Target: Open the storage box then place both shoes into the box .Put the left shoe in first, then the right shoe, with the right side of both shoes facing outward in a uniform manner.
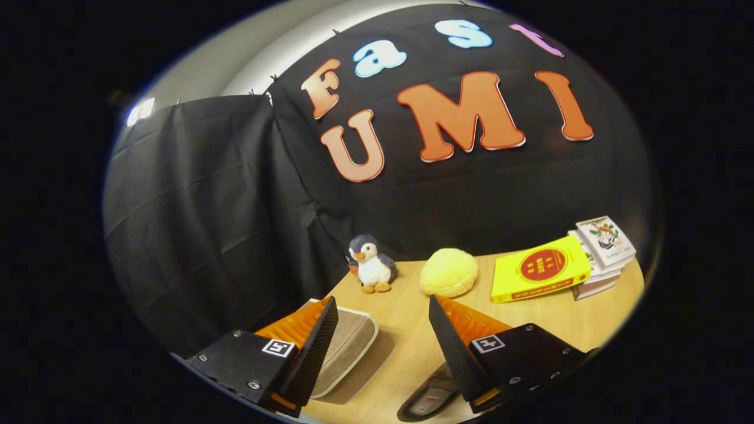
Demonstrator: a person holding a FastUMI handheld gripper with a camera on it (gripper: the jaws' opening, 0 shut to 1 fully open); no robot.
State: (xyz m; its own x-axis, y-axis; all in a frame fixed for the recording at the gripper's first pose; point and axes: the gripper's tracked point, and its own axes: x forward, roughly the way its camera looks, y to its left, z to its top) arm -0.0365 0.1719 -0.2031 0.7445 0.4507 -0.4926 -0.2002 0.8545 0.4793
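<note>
Two shoes below my spread gripper (383, 330).
I counted one shoe (347, 347) by the left finger, another shoe (427, 400) by the right; jaws held nothing.

This is a staged recording booth rather than a lived-in room: black cloth (224, 194) is clipped up as a backdrop from nine o'clock round to three, with a pale wall (247, 56) showing above it at eleven. A light wooden table (412, 330) carries household props: a plush penguin (371, 263) and a yellow plush ball (449, 272) at twelve, stacked books (595, 259) at two.
</note>
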